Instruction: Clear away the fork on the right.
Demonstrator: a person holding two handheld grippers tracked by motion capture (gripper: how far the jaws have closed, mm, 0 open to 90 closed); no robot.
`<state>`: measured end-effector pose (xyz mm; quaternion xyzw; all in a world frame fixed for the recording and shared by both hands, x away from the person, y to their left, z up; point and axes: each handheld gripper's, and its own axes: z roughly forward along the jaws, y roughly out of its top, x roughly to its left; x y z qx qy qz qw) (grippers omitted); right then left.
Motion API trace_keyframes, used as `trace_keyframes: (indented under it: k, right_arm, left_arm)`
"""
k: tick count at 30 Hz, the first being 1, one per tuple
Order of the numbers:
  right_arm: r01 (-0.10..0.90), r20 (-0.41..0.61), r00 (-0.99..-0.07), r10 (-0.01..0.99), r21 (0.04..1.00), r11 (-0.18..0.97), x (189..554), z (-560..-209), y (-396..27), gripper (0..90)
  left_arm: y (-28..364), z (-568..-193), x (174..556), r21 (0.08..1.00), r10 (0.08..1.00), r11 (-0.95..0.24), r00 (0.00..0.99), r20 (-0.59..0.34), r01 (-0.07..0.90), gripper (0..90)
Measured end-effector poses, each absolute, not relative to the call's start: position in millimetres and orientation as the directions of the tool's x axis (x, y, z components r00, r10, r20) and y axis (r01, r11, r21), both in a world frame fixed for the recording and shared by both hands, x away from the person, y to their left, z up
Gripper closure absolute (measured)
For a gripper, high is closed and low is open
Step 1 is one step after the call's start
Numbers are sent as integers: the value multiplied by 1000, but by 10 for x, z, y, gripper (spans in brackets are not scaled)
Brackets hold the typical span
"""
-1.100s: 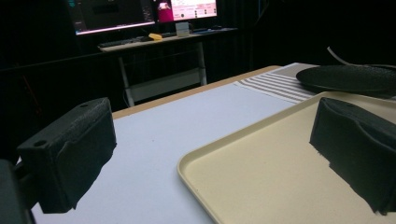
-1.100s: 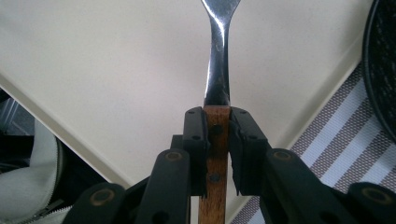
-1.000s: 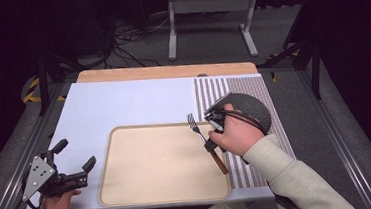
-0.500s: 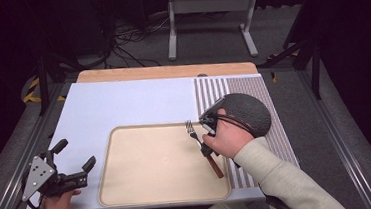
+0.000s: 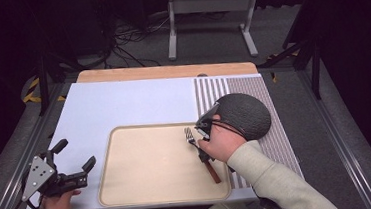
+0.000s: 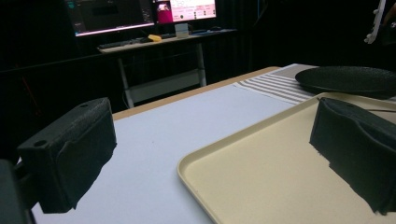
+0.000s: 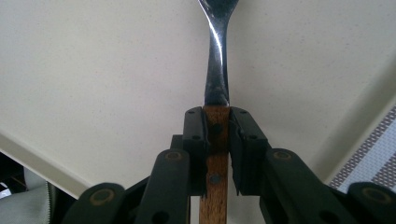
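A fork with a metal head [image 5: 190, 134] and a wooden handle [image 5: 213, 173] is over the right part of the beige tray [image 5: 150, 187]. My right gripper [image 5: 204, 156] is shut on it under the person's hand. In the right gripper view both jaws of that gripper [image 7: 216, 120] clamp the wooden handle [image 7: 215, 186], and the metal neck [image 7: 216, 60] points away over the tray surface [image 7: 93, 70]. I cannot tell whether the fork touches the tray. My left gripper [image 5: 74, 154] rests open at the mat's near left corner, with nothing between its pads [image 6: 70, 154].
A dark round plate [image 5: 247, 114] lies on the striped mat [image 5: 277, 147] just right of the tray, behind the right hand. A white mat [image 5: 123, 104] covers the table's left and middle. The left gripper view looks across the tray's corner [image 6: 196, 168] toward the plate [image 6: 350, 79].
The right hand has carried the fork a little leftward and toward the person, from beside the plate to over the tray. The left gripper has stayed still.
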<state>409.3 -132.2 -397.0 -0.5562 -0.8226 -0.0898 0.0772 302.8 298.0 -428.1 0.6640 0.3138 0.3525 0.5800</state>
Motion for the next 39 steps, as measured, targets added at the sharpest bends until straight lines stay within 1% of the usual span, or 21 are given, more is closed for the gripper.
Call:
trace_keyframes:
  k: [11,27,36,38,39]
  right_arm:
    - [933,236,-356,904,28,359,4105,-4047,-1328,772]
    - [933,232,-356,905,26,360,4103,-4062,-1331,763]
    - [927,233,-371,899,47,371,4106,-4033,-1345,730]
    - [923,231,-383,894,65,379,4107,-4014,-1353,692]
    - [922,231,-386,893,75,379,4108,-4002,-1356,658]
  left_arm:
    - [2980,-4278,3028,991,824,-130,556,104,7,9]
    - [2976,-4277,3027,991,826,-132,554,108,3,10]
    - [2972,-4279,3028,991,825,-132,555,108,4,11]
    - [2971,-4280,3028,991,825,-133,555,108,5,11]
    - [2972,-4280,3028,991,824,-132,556,107,5,11]
